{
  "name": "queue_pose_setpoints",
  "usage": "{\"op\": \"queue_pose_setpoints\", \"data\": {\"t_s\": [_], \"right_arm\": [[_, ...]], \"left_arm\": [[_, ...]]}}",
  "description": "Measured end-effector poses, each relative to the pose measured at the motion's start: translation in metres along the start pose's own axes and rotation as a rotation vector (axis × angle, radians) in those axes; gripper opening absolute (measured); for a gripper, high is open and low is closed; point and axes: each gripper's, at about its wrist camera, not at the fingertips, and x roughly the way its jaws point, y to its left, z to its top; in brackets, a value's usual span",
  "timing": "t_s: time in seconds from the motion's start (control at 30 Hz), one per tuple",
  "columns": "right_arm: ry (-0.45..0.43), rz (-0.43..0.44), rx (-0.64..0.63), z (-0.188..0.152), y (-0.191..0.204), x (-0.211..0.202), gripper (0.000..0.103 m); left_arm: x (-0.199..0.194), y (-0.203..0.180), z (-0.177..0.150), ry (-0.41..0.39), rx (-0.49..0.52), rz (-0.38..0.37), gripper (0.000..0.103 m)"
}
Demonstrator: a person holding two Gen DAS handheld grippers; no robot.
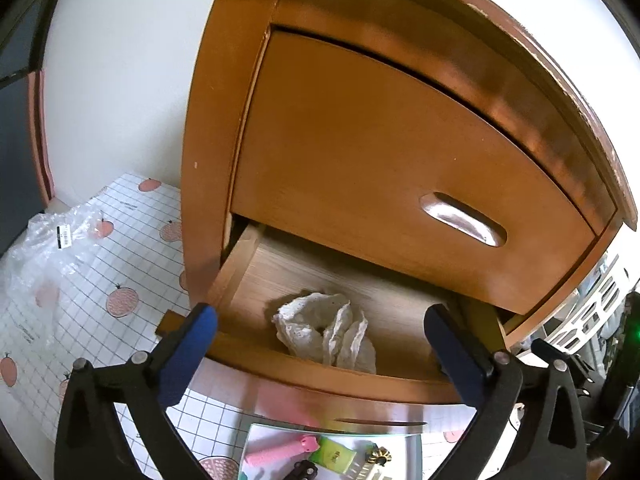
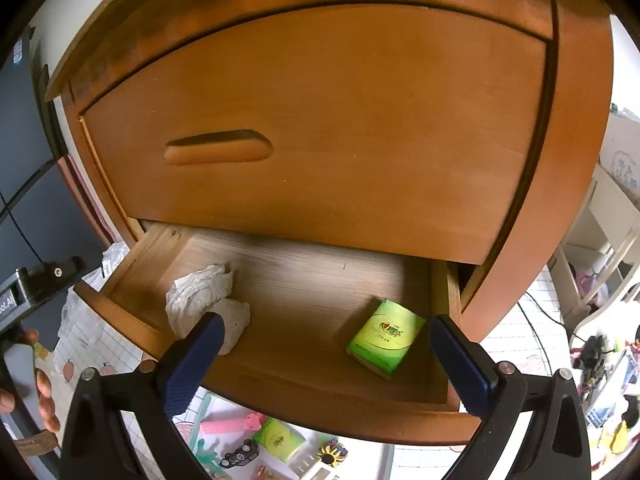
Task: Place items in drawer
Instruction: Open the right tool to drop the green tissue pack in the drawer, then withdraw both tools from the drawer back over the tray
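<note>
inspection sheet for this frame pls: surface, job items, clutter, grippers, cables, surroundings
Surface: lower drawer open; checked mat below.
Job's things: white cloth and green pack lie in the drawer; pink item and second green pack wait on the tray.
Clutter: plastic bag.
Grippers: left gripper and right gripper open, empty.
Cables: black cable on the floor.
Surroundings: upper drawer closed; white shelving.

Two claws, left claw (image 1: 320,340) and right claw (image 2: 326,344), both spread wide with nothing gripped. One open drawer (image 2: 280,376) ahead of them, one closed drawer (image 2: 320,128) above it. Inside: one crumpled white cloth (image 2: 200,296) by the right claw's left finger, one green tissue pack (image 2: 384,334) between its fingers. Second green pack (image 2: 280,442) below, one pink toy (image 2: 232,426) beside it.
</note>
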Motion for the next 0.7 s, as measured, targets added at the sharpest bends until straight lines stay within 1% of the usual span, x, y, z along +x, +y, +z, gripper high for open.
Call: {"op": "queue_pose_setpoints", "data": {"t_s": [0.1, 0.2, 0.27, 0.4, 0.47, 0.6, 0.63, 0.7], "right_arm": [[-0.029, -0.002, 0.011, -0.002, -0.001, -0.008, 0.103], [-0.072, -0.001, 0.010, -0.006, 0.000, -0.021, 0.103], [-0.088, 0.001, 0.007, -0.009, 0.001, -0.028, 0.103], [-0.128, 0.038, 0.029, -0.020, 0.000, -0.049, 0.103], [-0.153, 0.019, 0.033, -0.026, -0.001, -0.062, 0.103], [-0.231, -0.083, 0.056, -0.043, -0.001, -0.087, 0.103], [-0.244, -0.091, 0.056, -0.047, -0.001, -0.091, 0.103], [-0.242, -0.109, 0.060, -0.055, -0.002, -0.097, 0.103]], "left_arm": [[-0.007, -0.001, -0.002, -0.020, 0.008, -0.005, 0.103], [-0.019, -0.007, -0.006, -0.056, 0.047, 0.001, 0.103], [-0.029, -0.011, -0.010, -0.080, 0.071, -0.008, 0.103], [-0.047, -0.016, -0.021, -0.120, 0.099, -0.019, 0.103], [-0.056, -0.019, -0.027, -0.135, 0.112, -0.023, 0.103], [-0.070, -0.023, -0.042, -0.155, 0.143, -0.021, 0.103], [-0.074, -0.025, -0.046, -0.155, 0.150, -0.019, 0.103], [-0.080, -0.027, -0.056, -0.153, 0.157, -0.022, 0.103]]}}
